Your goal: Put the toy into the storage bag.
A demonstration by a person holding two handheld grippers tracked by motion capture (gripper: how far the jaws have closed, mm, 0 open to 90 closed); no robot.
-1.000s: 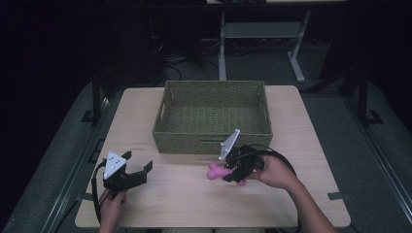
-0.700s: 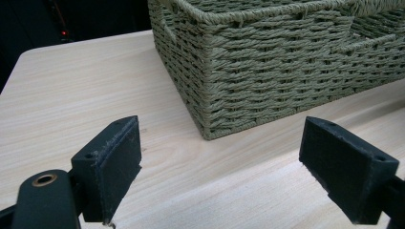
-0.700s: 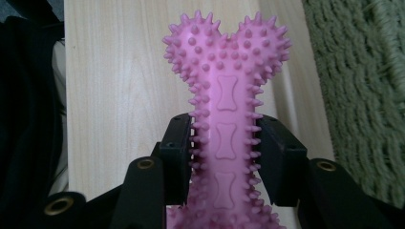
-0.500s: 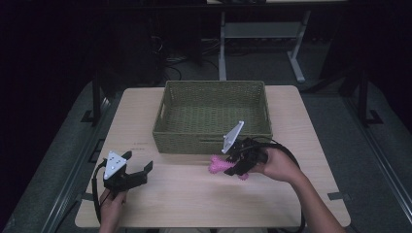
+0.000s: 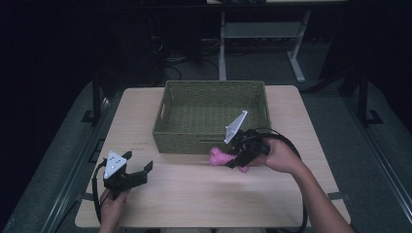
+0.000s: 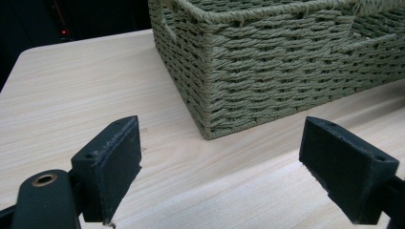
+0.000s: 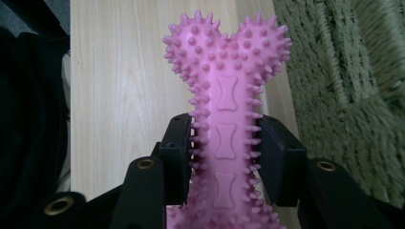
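Note:
A pink spiky bone-shaped toy (image 7: 224,90) is clamped by its shaft in my right gripper (image 7: 224,157), lifted a little above the table. In the high view the pink toy (image 5: 217,157) and right gripper (image 5: 238,156) hang just in front of the green woven basket (image 5: 180,137). The basket's wall (image 7: 344,71) stands close on the right of the toy. My left gripper (image 5: 133,174) rests near the table's front left, open, its jaws wide apart (image 6: 224,167) with nothing between them. They face the basket's near corner (image 6: 210,86).
The light wooden table (image 5: 194,194) holds the basket at its back middle. Bare tabletop lies between the two grippers. Beyond the table are dark floor, cables and a metal stand (image 5: 262,34).
My right gripper has lifted the pink toy and carried it slightly back toward the basket's front wall. The left gripper has stayed in place.

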